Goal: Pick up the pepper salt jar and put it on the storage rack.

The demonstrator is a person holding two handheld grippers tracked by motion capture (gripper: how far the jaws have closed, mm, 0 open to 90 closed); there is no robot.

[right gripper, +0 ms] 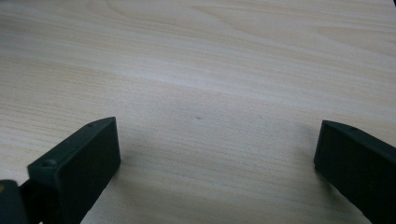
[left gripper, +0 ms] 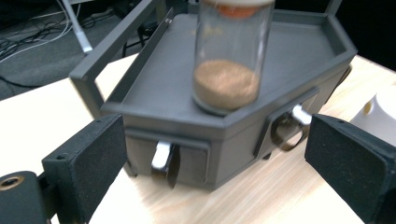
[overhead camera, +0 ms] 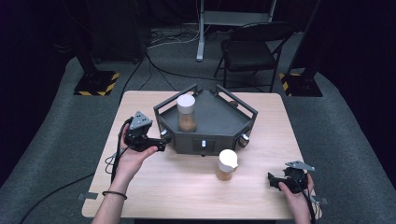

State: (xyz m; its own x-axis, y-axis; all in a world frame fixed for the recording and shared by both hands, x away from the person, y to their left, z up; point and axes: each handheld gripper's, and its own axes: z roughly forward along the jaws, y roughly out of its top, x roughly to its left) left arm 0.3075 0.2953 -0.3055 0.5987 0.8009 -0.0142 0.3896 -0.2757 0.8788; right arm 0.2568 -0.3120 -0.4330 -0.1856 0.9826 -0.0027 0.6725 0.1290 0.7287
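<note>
A dark grey railed platform [overhead camera: 219,116] stands in the middle of the wooden table. On its left part stands a clear jar [overhead camera: 186,113] with a white lid and brown powder; the same jar [left gripper: 229,70] stands on the platform [left gripper: 154,84] just ahead of my left gripper. A second white-lidded jar [overhead camera: 227,164] with brown contents stands on the table in front of the platform. My left gripper [overhead camera: 162,141] [left gripper: 217,163] is open at the platform's front left corner, facing a metal knob [left gripper: 161,156], with nothing between its pads. My right gripper [overhead camera: 272,180] [right gripper: 217,154] is open over bare wood.
The platform's front faces carry metal knobs [overhead camera: 243,139] and a small lit panel [overhead camera: 203,144]. The second jar's white lid [left gripper: 380,109] shows at the right edge of the left gripper view. A folding chair [overhead camera: 252,46] and stand bases sit on the floor beyond the table.
</note>
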